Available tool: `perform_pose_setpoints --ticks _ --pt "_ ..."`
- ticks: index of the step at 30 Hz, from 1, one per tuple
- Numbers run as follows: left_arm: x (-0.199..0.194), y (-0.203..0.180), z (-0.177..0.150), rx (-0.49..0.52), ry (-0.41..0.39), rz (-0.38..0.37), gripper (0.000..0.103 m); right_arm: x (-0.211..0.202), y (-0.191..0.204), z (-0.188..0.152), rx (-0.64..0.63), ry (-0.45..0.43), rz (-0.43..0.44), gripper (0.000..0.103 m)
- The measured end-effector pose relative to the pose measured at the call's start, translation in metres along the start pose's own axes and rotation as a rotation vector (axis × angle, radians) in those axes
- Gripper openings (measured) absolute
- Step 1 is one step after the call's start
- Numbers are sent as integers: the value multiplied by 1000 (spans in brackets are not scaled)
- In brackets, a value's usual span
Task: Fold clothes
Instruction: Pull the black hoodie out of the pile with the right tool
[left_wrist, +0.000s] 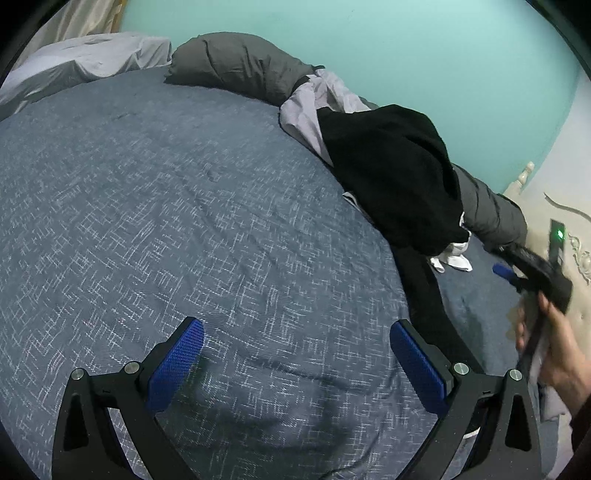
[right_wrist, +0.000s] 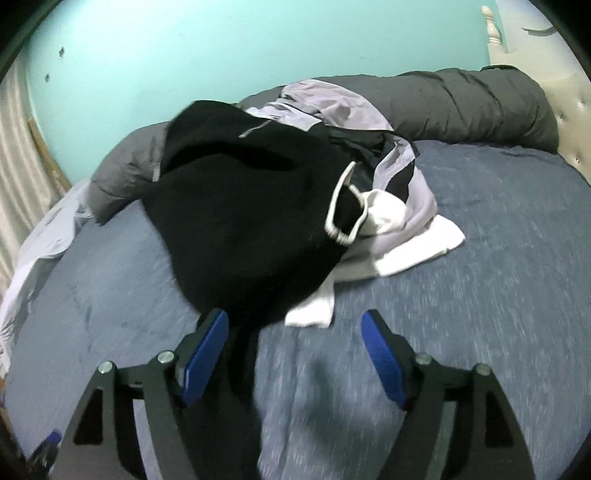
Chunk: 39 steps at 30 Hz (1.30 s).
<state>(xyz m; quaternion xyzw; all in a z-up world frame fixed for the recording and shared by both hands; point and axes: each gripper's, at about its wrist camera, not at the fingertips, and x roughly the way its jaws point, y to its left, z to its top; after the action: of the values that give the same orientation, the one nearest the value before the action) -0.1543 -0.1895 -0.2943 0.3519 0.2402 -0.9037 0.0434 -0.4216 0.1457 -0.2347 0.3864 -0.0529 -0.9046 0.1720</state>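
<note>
Blue woven fabric covers the bed (left_wrist: 184, 221), and most of it lies bare in the left wrist view. The clothes to fold are in one pile: a black garment (right_wrist: 243, 221) in the centre of the right wrist view, on top of a lilac garment (right_wrist: 332, 107) and a white garment (right_wrist: 417, 247). Behind the pile, along the turquoise wall (right_wrist: 258, 48), a rolled grey duvet (right_wrist: 480, 103) runs to the upper right of the frame.

The right gripper (right_wrist: 295, 350) stands with its jaws wide apart at the lower centre of its view. A dark strip of the black garment hangs down between the blue pads, close to the left one, but the pads do not press on it. The left gripper (left_wrist: 295, 354) is also wide open, low over the bare bedcover with nothing between its jaws. At the right edge of the left wrist view a hand (left_wrist: 554, 354) holds the other tool, blurred.

The step in hand seems to be taking one piece from the pile. To do it well, I think the right gripper should close on a single edge of the black garment only, not on the white layer under it, and draw it to the free area at the left, where the left gripper can catch a second corner and spread it flat.
</note>
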Motion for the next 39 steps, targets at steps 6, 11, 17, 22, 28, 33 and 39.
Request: perform_pose_setpoints --ticks 6,11,17,22,28,33,39 --pt "8 0 -4 8 13 11 103 42 2 16 30 20 6 76" --pt "10 -2 -6 36 11 20 103 70 3 19 88 47 26 76" --pt "14 0 -7 40 17 33 103 80 9 21 67 38 38 18" --pt "17 -2 -7 38 20 33 103 55 20 18 -15 -22 61 8" --pt "8 -8 -4 51 -17 24 103 -13 44 -2 -106 -88 187 7" --pt "-4 -12 -3 67 -38 17 103 -78 71 -33 -118 -130 317 6" --pt "-18 -15 -6 56 -36 -15 103 -145 92 -80 -111 -131 414 6"
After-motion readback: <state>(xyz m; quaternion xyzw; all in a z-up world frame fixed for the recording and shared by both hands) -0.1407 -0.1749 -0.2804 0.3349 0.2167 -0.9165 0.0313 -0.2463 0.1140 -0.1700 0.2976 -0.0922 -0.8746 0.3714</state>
